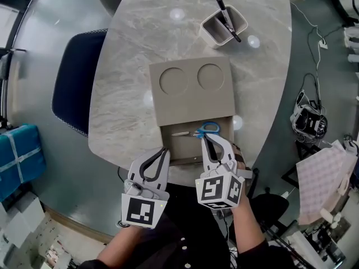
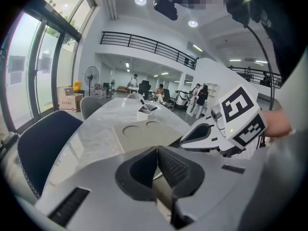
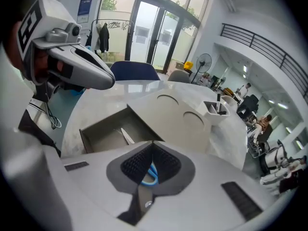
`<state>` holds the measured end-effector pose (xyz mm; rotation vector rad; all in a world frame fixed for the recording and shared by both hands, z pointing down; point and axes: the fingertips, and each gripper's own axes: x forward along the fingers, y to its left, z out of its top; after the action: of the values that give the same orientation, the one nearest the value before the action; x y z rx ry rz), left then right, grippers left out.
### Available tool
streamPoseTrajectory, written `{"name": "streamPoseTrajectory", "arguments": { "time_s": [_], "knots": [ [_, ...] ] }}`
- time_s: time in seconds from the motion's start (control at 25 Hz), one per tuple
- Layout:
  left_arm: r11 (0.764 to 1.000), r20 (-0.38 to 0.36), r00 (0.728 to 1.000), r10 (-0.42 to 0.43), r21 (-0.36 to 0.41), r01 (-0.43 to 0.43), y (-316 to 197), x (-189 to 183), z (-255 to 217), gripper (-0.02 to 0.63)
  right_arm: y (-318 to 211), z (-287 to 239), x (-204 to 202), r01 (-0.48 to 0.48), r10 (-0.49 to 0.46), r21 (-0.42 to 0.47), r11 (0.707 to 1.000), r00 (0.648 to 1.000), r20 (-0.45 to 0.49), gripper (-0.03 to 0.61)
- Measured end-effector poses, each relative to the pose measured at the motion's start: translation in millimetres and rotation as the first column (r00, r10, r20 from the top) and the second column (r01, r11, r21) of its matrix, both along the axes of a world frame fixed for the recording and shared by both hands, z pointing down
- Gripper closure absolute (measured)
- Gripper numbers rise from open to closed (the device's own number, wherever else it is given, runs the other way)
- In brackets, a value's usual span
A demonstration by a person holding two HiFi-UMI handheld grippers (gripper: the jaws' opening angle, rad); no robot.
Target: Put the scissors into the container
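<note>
Though apart, pen holder (image 1: 224,26) beyond box (image 1: 192,88)

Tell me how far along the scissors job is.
Done, it seems: the blue-handled scissors lie inside the open drawer of the flat taupe box. In hand: nothing. The right gripper is shut on nothing, just over the handles, and the left gripper is shut and empty too. Left: probably only pushing the drawer closed, if that is wanted.

A cup (image 1: 212,33) stands far right on the marble table (image 1: 126,88) — black pen (image 1: 229,20) inside. Navy chair (image 1: 73,86) at left.
</note>
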<state>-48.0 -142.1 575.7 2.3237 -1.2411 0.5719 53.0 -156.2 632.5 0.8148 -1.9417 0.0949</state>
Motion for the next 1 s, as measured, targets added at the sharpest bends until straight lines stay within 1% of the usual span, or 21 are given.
{"name": "streamPoseTrajectory", "arguments": {
  "time_s": [0.12, 0.24, 0.36, 0.44, 0.52, 0.6, 0.68, 0.76, 0.88, 1.0],
  "knots": [
    [0.999, 0.004, 1.0, 0.022, 0.037, -0.022, 0, 6, -20, 0.597, 3, -21, 6, -0.01, 0.01, 0.011, 1.0, 1.0, -0.006, 0.578],
    [0.997, 0.0, 0.999, 0.041, 0.062, -0.04, 2, 12, -39, 0.597, 6, -46, 12, -0.035, 0.035, 0.024, 0.999, 0.999, 0.02, 0.58],
    [0.995, -0.022, 0.999, 0.05, 0.087, -0.048, 4, 19, -63, 0.597, 9, -75, 20, -0.082, 0.078, 0.044, 0.996, 0.994, 0.075, 0.581],
    [0.994, -0.037, 0.998, 0.048, 0.104, -0.044, 5, 21, -78, 0.597, 9, -96, 26, -0.131, 0.122, 0.055, 0.99, 0.982, 0.143, 0.581],
    [0.991, -0.041, 0.998, 0.042, 0.128, -0.036, 2, 20, -94, 0.597, 7, -118, 29, -0.184, 0.162, 0.071, 0.98, 0.956, 0.243, 0.581],
    [0.986, -0.045, 0.998, 0.041, 0.161, -0.033, -4, 19, -113, 0.597, 3, -140, 30, -0.23, 0.188, 0.083, 0.97, 0.918, 0.349, 0.581],
    [0.981, -0.054, 0.998, 0.045, 0.193, -0.034, -7, 21, -130, 0.597, 3, -158, 33, -0.278, 0.22, 0.079, 0.957, 0.877, 0.427, 0.581],
    [0.975, -0.058, 0.997, 0.058, 0.218, -0.044, -6, 24, -146, 0.597, 5, -175, 37, -0.32, 0.244, 0.083, 0.944, 0.844, 0.477, 0.581],
    [0.965, -0.061, 0.994, 0.086, 0.255, -0.067, -2, 29, -168, 0.597, 9, -202, 40, -0.363, 0.253, 0.107, 0.926, 0.803, 0.539, 0.581],
    [0.957, -0.083, 0.992, 0.091, 0.283, -0.064, 2, 36, -186, 0.597, 13, -227, 46, -0.407, 0.255, 0.121, 0.905, 0.748, 0.612, 0.581]
  ]
}}
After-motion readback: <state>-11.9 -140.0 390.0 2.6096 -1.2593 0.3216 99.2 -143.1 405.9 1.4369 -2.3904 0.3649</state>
